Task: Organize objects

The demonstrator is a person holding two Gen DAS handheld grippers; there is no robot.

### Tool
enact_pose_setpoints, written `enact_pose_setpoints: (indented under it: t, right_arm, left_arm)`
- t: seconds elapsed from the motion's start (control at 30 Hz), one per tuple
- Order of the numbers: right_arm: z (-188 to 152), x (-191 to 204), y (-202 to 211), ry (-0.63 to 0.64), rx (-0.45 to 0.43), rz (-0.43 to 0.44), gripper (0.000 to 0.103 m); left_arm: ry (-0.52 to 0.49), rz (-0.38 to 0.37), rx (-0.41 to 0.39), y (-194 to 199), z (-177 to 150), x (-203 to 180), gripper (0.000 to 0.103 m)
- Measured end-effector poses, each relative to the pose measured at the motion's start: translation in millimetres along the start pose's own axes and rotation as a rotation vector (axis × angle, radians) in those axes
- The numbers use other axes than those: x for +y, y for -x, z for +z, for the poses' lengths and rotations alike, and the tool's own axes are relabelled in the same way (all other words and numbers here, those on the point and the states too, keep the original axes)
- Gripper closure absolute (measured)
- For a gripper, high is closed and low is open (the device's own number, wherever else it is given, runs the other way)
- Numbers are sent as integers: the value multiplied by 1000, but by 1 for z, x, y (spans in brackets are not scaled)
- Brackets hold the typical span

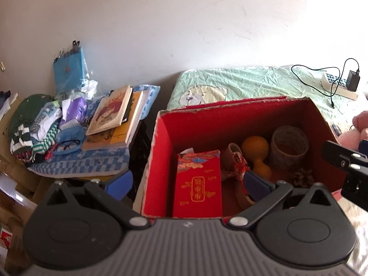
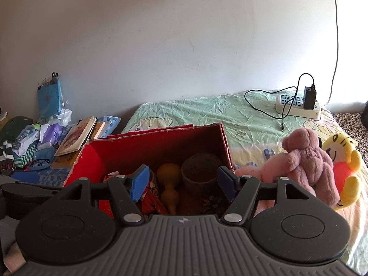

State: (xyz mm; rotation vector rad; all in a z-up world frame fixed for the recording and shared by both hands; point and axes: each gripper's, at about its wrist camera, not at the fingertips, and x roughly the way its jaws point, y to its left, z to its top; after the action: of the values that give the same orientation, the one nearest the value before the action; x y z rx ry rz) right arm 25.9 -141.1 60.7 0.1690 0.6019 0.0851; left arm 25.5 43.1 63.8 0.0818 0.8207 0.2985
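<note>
I have both grippers hovering at the near edge of the red cardboard box (image 1: 161,156), which sits open-topped on the bed (image 2: 207,115). My left gripper (image 1: 187,184) is spread wide and empty, one blue pad outside the box's left wall and the other over its inside. My right gripper (image 2: 184,182) is also released, nothing between its blue pads, and it points into the box.

Inside the box, a red envelope packet (image 1: 197,184) with gold print stands against the left part. Beside it lies a small shoe with red ribbon (image 1: 237,163), then an orange gourd (image 1: 256,154), with a roll of clear tape (image 1: 289,147) at the right back corner. A pine cone (image 1: 301,178) lies in front of the tape.

To the right of the box on the bed sheet, a pink plush bear (image 2: 306,158) leans against a yellow plush tiger (image 2: 342,161). Further back, a white power strip (image 2: 299,105) with a black charger (image 2: 309,97) plugged in lies near the wall, its cable looping over the sheet.

Left of the bed, a stack of books (image 1: 112,119) rests on a blue checked cloth (image 1: 80,163), next to a heap of clothes (image 1: 34,128) and a pair of glasses (image 1: 69,143).
</note>
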Motion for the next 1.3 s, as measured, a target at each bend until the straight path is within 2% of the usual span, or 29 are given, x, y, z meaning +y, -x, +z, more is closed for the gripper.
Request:
enact_pose_setpoints:
  t: [0.37,0.6,1.3]
  right_arm:
    - [2,-2,-19,3,12,-16,35]
    - [1,-1,-27,5,28,-25,35]
    - [-3,3,-38,49,61,-13,35]
  left_arm:
    - [-9,-18,-7,-22,6,-2,1]
    - [-7,-38,20,-35,7,-2,1]
    - [3,-28,54,-46,-2,-1,1]
